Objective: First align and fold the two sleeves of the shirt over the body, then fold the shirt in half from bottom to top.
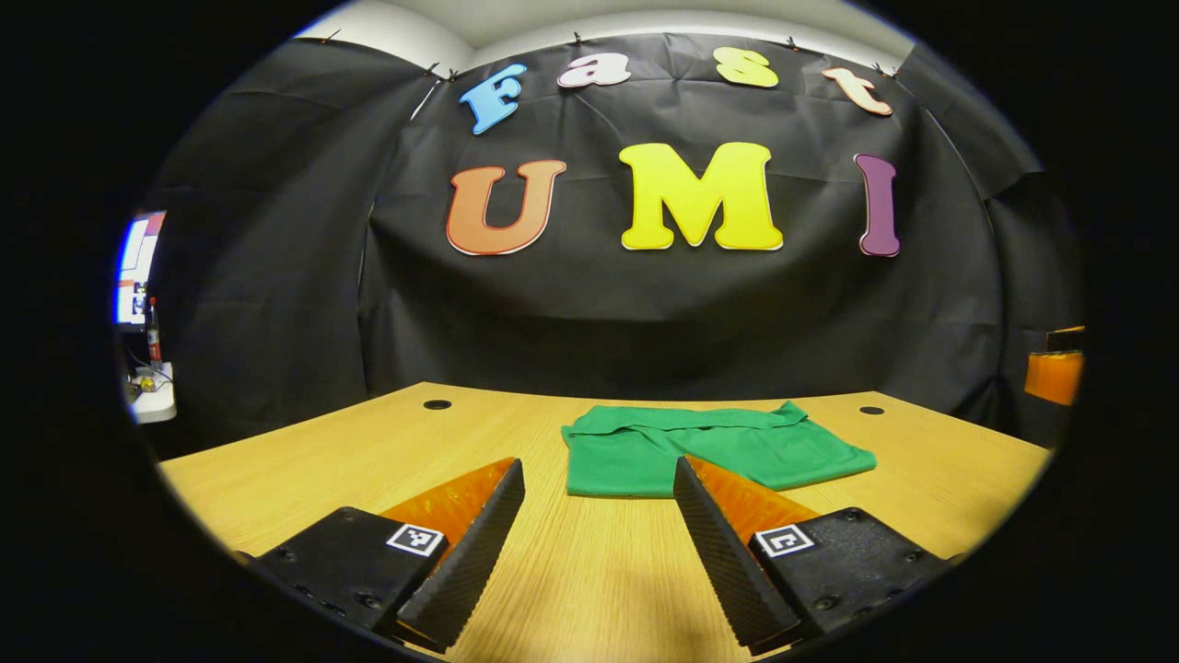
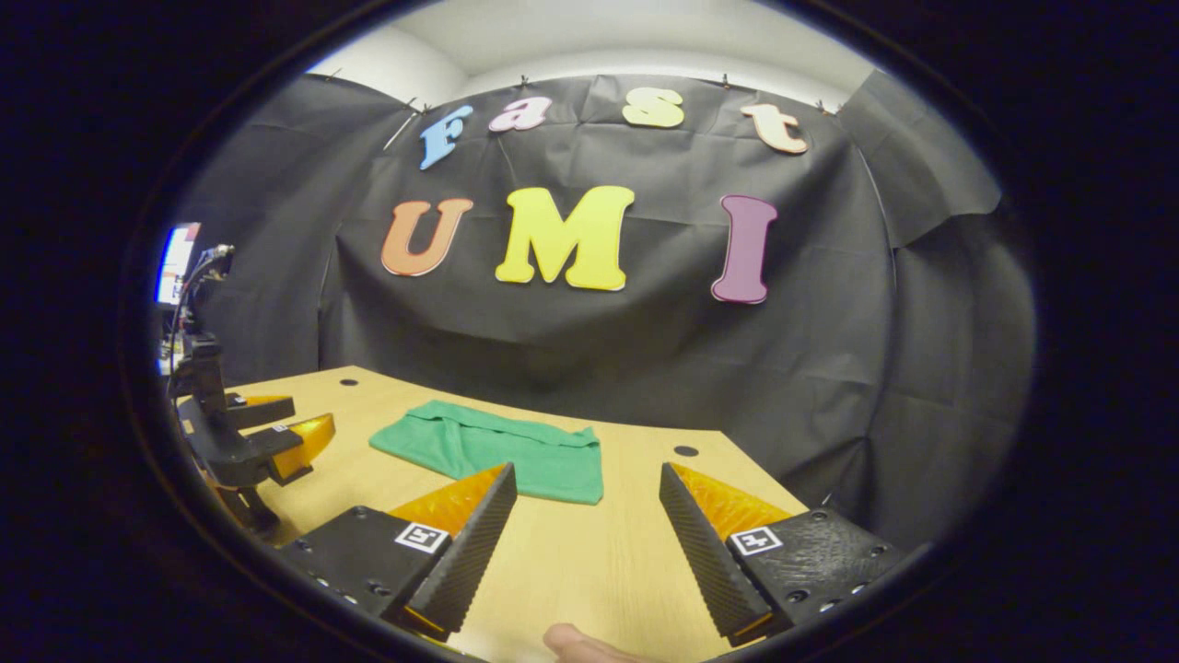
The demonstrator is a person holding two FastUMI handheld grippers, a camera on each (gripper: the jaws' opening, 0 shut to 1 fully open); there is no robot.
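On the far half of the wooden table (image 1: 304,460) lies your green shirt (image 1: 709,447), already folded into a compact, flat packet. In the left gripper view it sits just beyond your fingertips and a little to the right, its near edge straight and its right end tapering to a soft corner, with a rolled fold running along the far edge. In the right gripper view the same shirt (image 2: 488,448) lies left of centre, wrinkled along its far side, with a squared right-hand end. No printing or label can be read on the cloth.

Your left gripper (image 1: 599,479) hangs over the bare tabletop on the near side of the shirt, its two fingers spread wide apart with nothing between them. Each finger carries a small square black-and-white marker tag (image 1: 414,539) on its block; these are coded patterns, not readable words. From the right gripper view you can see that left gripper (image 2: 299,433) at the far left, well apart from the shirt.

Your right gripper (image 2: 589,483) is likewise parted and empty, over the table to the right of the shirt and near its edge. A fingertip (image 2: 576,642) shows at the bottom rim. Two round cable holes (image 1: 437,404) sit in the table's far corners, and a lit screen (image 1: 136,267) glows at far left, too blurred to make out.
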